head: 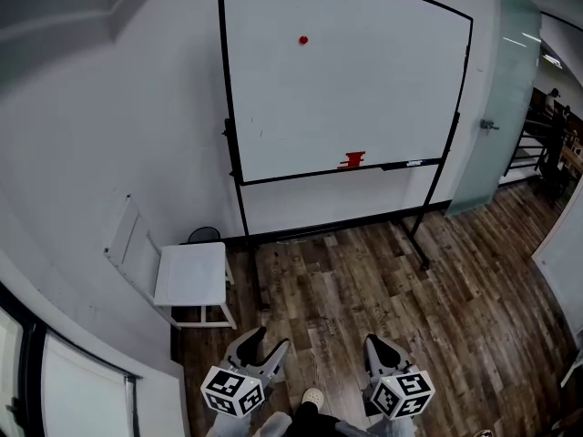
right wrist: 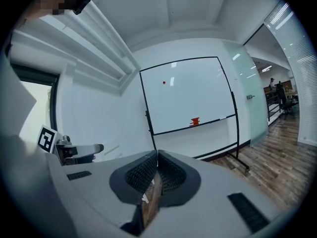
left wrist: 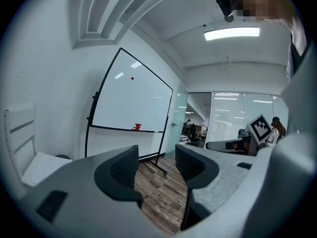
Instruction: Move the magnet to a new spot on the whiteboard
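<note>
Magnet [head: 303, 39]: small round red disc, stuck to the upper middle of the black-framed white whiteboard [head: 383, 98], well apart from both grippers. Left gripper [left wrist: 156, 152]: jaws spread, nothing between them. Right gripper [right wrist: 157, 153]: jaws pressed together, gripping nothing. Black-and-white square markers cover each gripper's cube [head: 233, 391].

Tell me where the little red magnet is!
In the head view the red magnet sits high on the whiteboard, left of its middle, far above the red object at its bottom edge.
</note>
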A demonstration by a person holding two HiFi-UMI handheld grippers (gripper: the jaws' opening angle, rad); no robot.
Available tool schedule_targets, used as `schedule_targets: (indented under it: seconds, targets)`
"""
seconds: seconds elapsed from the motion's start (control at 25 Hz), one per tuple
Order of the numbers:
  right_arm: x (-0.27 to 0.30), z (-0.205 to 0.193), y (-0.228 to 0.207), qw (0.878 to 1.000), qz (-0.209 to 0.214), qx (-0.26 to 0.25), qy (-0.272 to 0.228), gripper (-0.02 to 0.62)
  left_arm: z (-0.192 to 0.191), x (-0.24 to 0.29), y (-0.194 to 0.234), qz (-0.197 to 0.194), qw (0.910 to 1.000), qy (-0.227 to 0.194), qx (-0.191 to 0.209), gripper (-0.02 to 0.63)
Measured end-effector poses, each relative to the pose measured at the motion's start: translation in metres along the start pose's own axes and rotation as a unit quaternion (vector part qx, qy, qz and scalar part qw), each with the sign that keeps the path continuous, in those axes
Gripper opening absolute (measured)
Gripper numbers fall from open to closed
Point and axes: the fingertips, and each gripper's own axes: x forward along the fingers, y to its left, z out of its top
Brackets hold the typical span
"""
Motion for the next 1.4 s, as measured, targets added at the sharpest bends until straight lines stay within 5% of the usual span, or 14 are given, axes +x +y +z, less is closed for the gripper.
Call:
schedule_targets:
  seconds: [0.8,1.4]
  targets:
    - [0.122,0.039,-0.084,1.000,0.009,0.001,0.004,0.026,0.026,0.135,0.055,0.011,0.9999,0.002,0.005,0.230]
    - [0.159,0.031,-0.093,1.000,0.024,0.008,0.014,0.026,0.012,0.155,0.077,0.029,0.9995,0.008,-0.009,0.230]
